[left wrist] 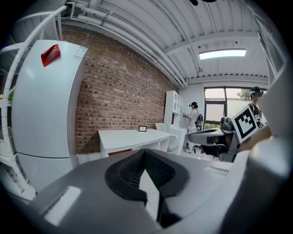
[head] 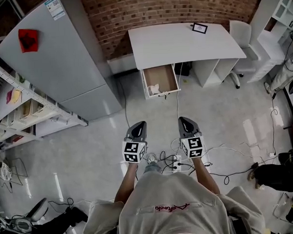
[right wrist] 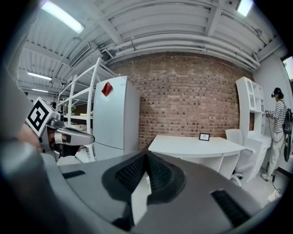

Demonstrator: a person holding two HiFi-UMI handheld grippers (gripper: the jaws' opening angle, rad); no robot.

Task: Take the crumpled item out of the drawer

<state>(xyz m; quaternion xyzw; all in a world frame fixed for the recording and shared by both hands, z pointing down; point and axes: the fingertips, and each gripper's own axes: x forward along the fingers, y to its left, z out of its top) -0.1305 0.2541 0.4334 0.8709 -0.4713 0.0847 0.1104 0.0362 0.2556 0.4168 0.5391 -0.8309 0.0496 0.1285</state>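
Note:
The white desk (head: 181, 41) stands against the brick wall, and its wooden drawer (head: 166, 71) is pulled open toward me. A crumpled white item (head: 155, 89) lies at the drawer's front left corner. My left gripper (head: 140, 124) and right gripper (head: 183, 119) are held side by side over the floor, well short of the drawer and pointing at it. Both are shut with nothing between the jaws. In the left gripper view the left gripper (left wrist: 145, 153) has its pads meeting at the tips; the right gripper (right wrist: 146, 155) shows the same in the right gripper view.
A tall grey fridge (head: 60, 55) stands left of the desk, with a white shelf rack (head: 19, 111) further left. A white chair (head: 242, 35) sits at the desk's right. Cables and a power strip (head: 177, 162) lie on the floor by my feet. A person (right wrist: 278, 123) stands far right.

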